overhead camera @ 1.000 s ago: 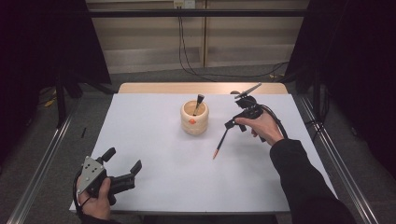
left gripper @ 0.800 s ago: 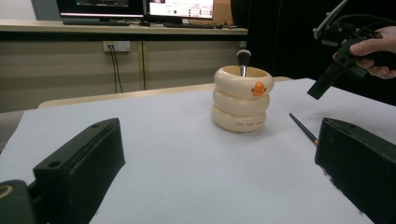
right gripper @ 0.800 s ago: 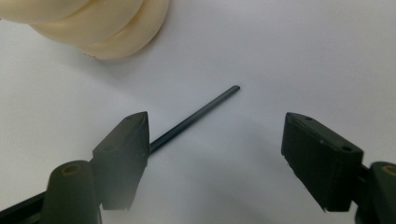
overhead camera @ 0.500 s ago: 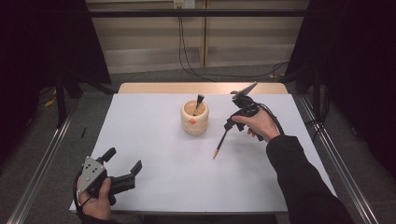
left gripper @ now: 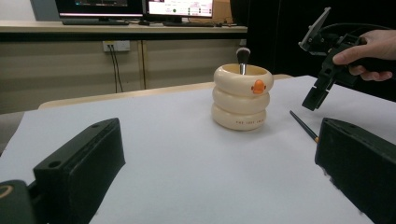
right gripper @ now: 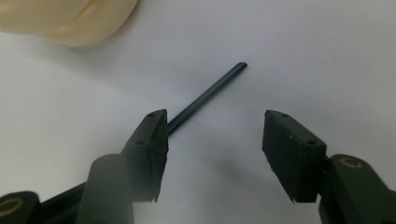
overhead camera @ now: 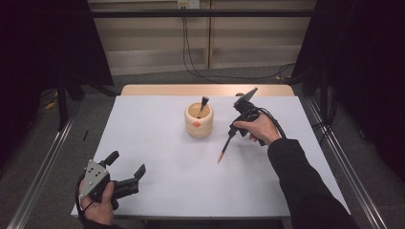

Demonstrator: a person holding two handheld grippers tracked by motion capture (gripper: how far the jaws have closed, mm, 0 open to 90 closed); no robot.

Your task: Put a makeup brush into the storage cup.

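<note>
Since a second ago, the fingers of my right gripper [overhead camera: 232,132] have been closing and now stand about half open, with nothing pinched. They sit low over the dark end of the thin brush [overhead camera: 225,147], which lies flat on the white counter [overhead camera: 157,124], orange tip toward me, just right of the cream holder [overhead camera: 198,120]. In the right gripper view the stem runs behind one finger [right gripper: 152,140] rather than between the two, so I judge a small sideways shift is needed before closing. Another brush [overhead camera: 203,104] stands upright in the holder, presumably where this one goes. My left gripper [overhead camera: 125,172] rests wide open and empty at the near corner.
</note>
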